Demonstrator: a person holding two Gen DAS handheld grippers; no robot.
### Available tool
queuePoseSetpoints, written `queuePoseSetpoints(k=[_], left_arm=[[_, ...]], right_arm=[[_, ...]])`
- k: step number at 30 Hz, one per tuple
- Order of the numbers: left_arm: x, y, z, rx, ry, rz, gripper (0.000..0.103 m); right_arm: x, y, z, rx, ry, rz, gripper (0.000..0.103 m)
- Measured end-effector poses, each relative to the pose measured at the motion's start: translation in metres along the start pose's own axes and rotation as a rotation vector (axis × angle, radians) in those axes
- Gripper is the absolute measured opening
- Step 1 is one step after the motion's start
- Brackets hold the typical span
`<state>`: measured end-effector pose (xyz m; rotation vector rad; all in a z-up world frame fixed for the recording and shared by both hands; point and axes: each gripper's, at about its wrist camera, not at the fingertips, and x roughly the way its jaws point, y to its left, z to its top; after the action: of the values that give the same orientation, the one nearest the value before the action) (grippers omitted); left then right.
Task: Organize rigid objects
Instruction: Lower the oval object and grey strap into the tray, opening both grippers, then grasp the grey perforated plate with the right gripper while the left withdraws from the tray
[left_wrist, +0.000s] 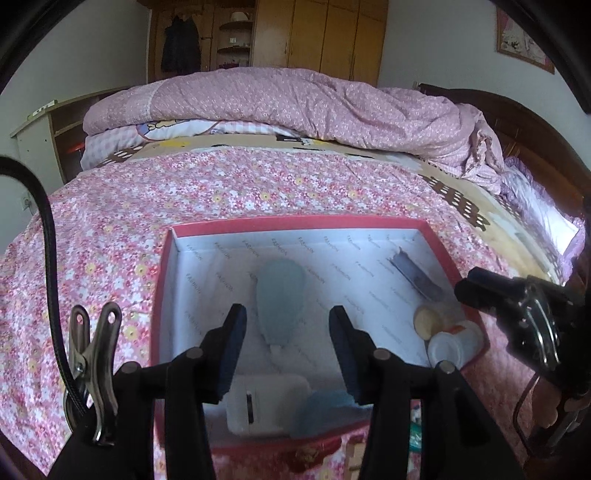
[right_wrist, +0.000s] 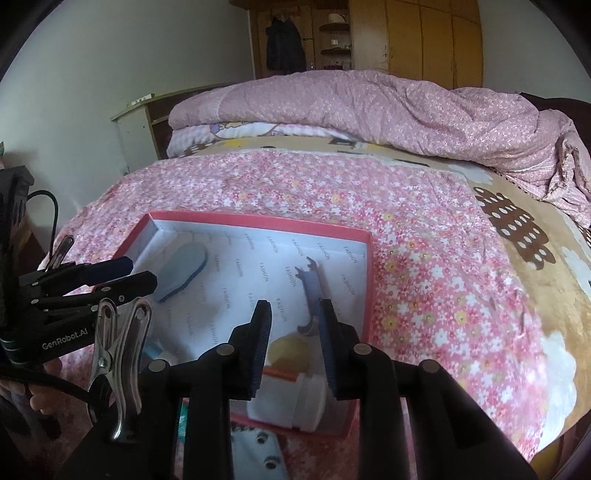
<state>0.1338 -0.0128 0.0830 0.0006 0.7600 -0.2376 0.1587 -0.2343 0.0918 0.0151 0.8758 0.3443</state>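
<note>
left gripper (left_wrist: 286, 341) hovering agape above red box (left_wrist: 295, 222) | right gripper (right_wrist: 295, 341) hanging agape over white bottle (right_wrist: 291, 400) | metal wrench (right_wrist: 312, 295) lying inside

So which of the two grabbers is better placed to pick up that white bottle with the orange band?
Probably the right gripper. Its open fingers sit just above the white bottle in the near corner of the red box. The left gripper hovers, also open, over the teal brush instead.

Soft daylight, dim overall; strong fisheye bending, dark vignette corners; near items inside box blurred.
</note>
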Motion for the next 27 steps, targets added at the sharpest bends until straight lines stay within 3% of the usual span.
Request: queuePoseSetpoints(k=[12, 16, 27], left_arm=[[-0.036, -0.004, -0.026, -0.003, -0.018, -0.004, 0.049], [-0.045, -0.006, -0.037, 0.003, -0.015, -0.002, 0.049], [-0.054, -0.008, -0.065, 0.013, 0.010, 0.006, 0.049]], right_arm=[[-0.032, 0.022, -0.029, -0.006, -0.016, 0.029, 0.028], [-0.041, 0.025, -0.042, 0.002, -0.020, 0.031, 0.034], [-0.056, 0.029, -0.080, 0.021, -0.002, 0.044, 0.034]])
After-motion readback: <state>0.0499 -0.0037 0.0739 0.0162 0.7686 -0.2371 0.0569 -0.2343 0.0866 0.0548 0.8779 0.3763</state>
